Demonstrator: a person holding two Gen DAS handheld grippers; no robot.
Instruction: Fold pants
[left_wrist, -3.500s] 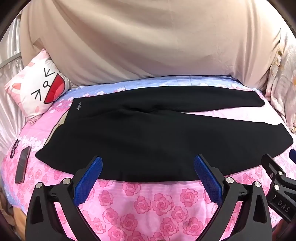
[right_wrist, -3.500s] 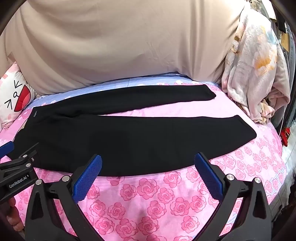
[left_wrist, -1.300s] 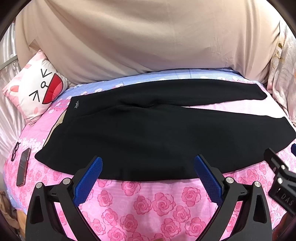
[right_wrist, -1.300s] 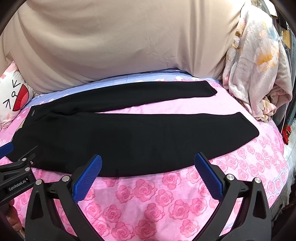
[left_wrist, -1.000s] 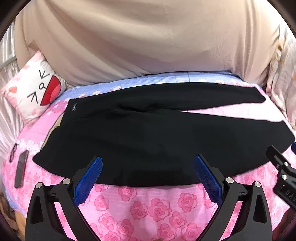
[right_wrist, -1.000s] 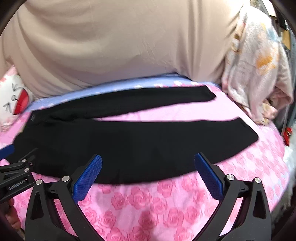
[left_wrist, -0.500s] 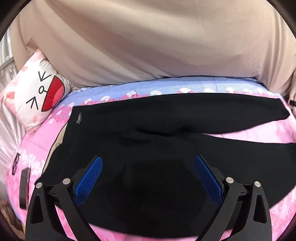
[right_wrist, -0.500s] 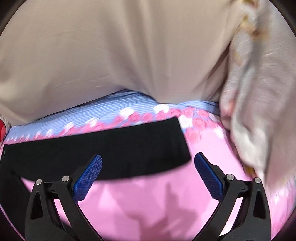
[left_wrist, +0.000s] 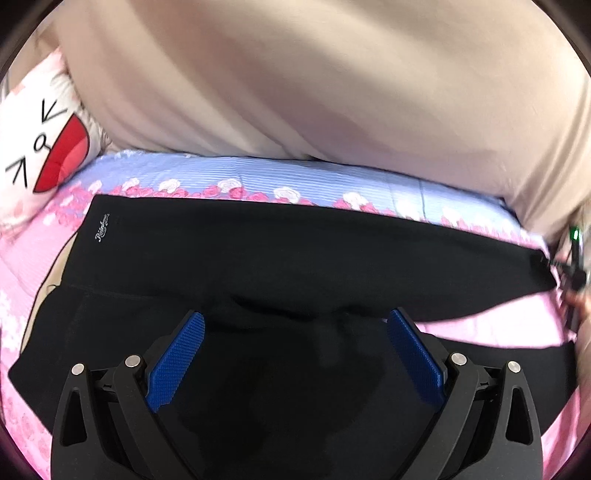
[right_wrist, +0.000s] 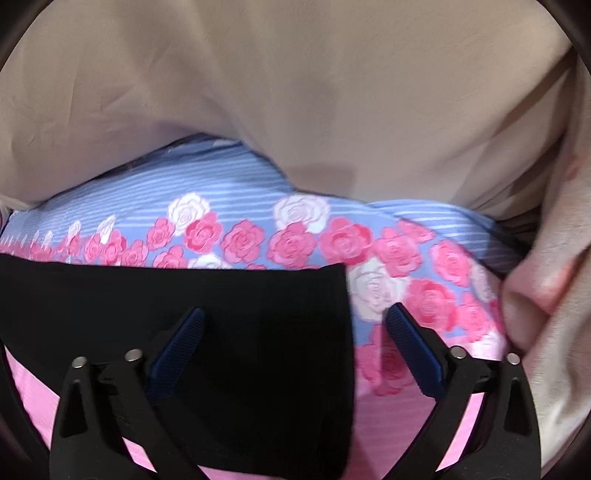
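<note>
Black pants (left_wrist: 280, 258) lie flat on the rose-print bed sheet (left_wrist: 258, 181), waistband at the left, legs running right. My left gripper (left_wrist: 295, 325) is open and empty, low over the crotch area where the two legs split. My right gripper (right_wrist: 295, 321) is open and empty, low over the cuff end of the far leg (right_wrist: 221, 310), whose hem edge lies between the fingers. The right gripper (left_wrist: 570, 266) shows at the right edge of the left wrist view, blurred.
A beige sheet (left_wrist: 314, 81) hangs behind the bed. A cartoon-face pillow (left_wrist: 40, 147) lies at the far left. A pink and beige blanket (right_wrist: 554, 288) is heaped at the right of the cuff.
Both grippers have moved forward and down from the bed's front edge onto the pants: the left to the crotch, the right to the far leg's cuff. Both stay open.
</note>
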